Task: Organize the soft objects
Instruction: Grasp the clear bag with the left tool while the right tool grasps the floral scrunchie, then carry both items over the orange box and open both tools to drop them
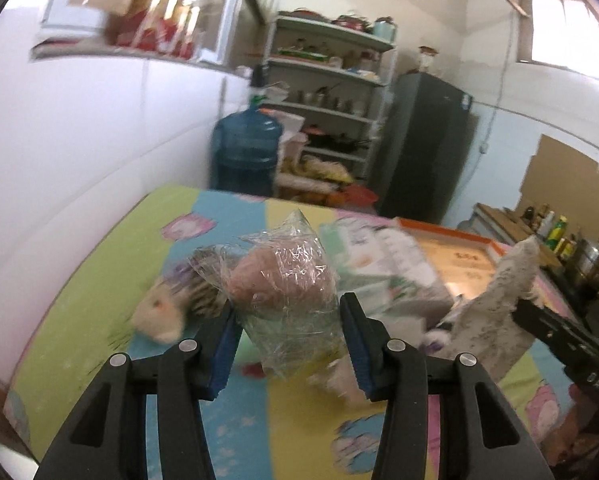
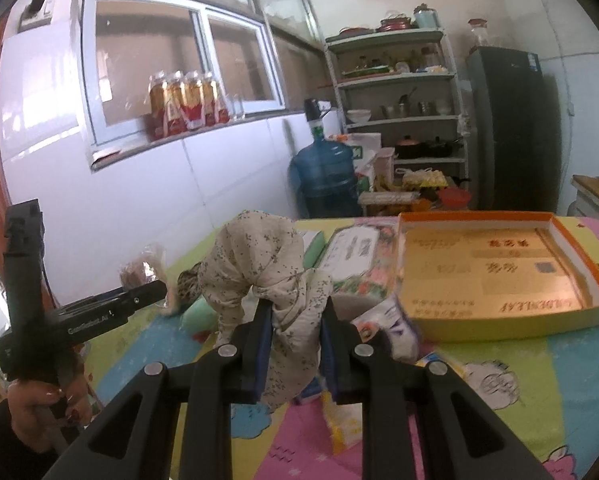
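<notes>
Orange-rimmed box interior is unobstructed from above. Tissue pack lies against its left wall; bare tablecloth gives clearance along its near side

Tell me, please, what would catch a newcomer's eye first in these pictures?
First, the plastic-wrapped plush toy gripped in the left gripper jaws above the colourful mat. Next, the speckled cloth hanging bunched from the right gripper. Behind it, at the right, lies an open orange-rimmed box.
</notes>
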